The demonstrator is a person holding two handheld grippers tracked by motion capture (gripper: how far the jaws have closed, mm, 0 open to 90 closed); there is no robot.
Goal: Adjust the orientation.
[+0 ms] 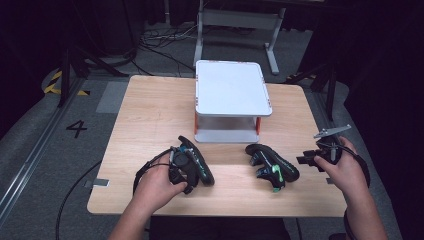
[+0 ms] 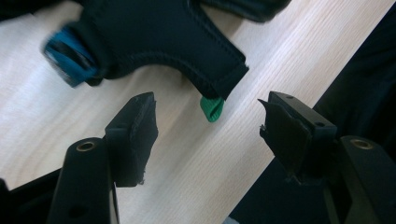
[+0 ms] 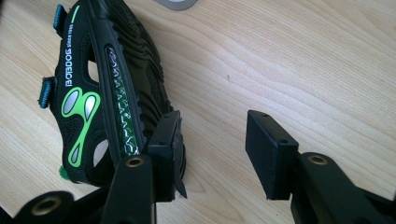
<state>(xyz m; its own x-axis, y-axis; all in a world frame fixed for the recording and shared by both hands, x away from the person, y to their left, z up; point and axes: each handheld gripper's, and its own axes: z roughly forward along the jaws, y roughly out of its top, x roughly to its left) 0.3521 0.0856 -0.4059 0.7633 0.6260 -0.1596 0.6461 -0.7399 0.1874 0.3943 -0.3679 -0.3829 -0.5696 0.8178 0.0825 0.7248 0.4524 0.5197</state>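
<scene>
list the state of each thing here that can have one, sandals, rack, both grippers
left black sandal with green trim: on its side on the wooden table, by the left gripper
right black sandal: on its side, untouched
white two-tier rack: upright, top empty
left gripper: open, holding nothing
right gripper: open, holding nothing

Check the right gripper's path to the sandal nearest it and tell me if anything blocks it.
Nothing visible does. The right gripper hangs open at the table's right edge, and bare wood lies between it and the right sandal. In the right gripper view that sandal sits just beside one jaw.
</scene>
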